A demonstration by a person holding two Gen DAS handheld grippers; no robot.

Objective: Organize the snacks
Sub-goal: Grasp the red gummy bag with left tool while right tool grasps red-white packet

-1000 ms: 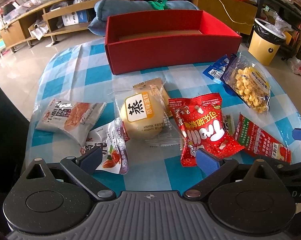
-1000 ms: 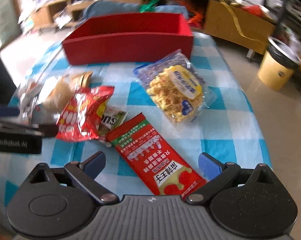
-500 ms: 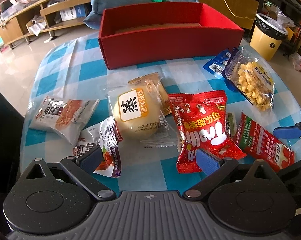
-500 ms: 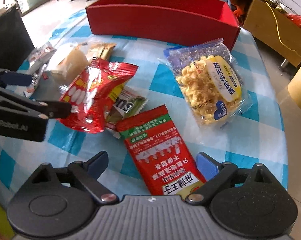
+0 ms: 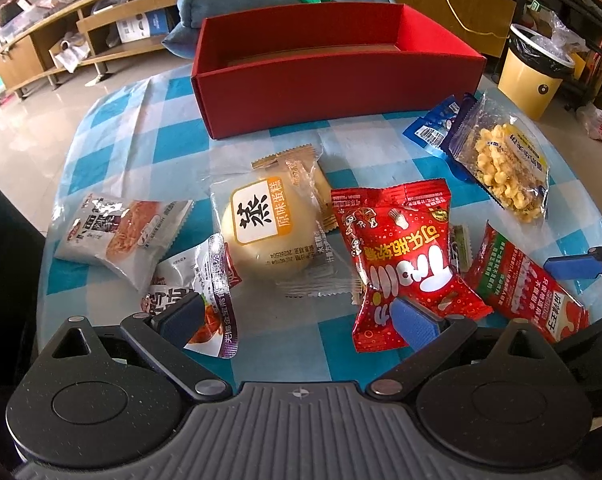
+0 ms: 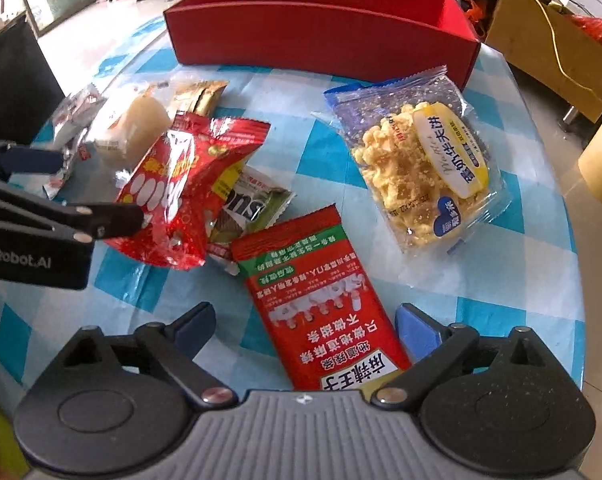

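Observation:
Several snack packs lie on a blue checked table before an empty red box [image 5: 333, 80]. My left gripper [image 5: 297, 318] is open, low over the table's near edge, between a small purple-edged packet [image 5: 205, 304] and a red candy bag [image 5: 405, 256]. A steamed cake pack [image 5: 269, 228] lies ahead of it. My right gripper [image 6: 305, 328] is open and straddles the near end of a flat red-and-green pack [image 6: 321, 308]. The red candy bag [image 6: 189, 188] and a waffle bag [image 6: 425, 168] lie beyond.
A white pastry pack [image 5: 117, 232] lies at the left, a blue wrapper [image 5: 433, 128] and the waffle bag [image 5: 505, 160] at the right. A yellow bin [image 5: 533, 76] stands on the floor past the table's right edge. Shelves line the back.
Both grippers have moved forward and lower toward the snacks. The right gripper now straddles the red-and-green pack. Both stay open.

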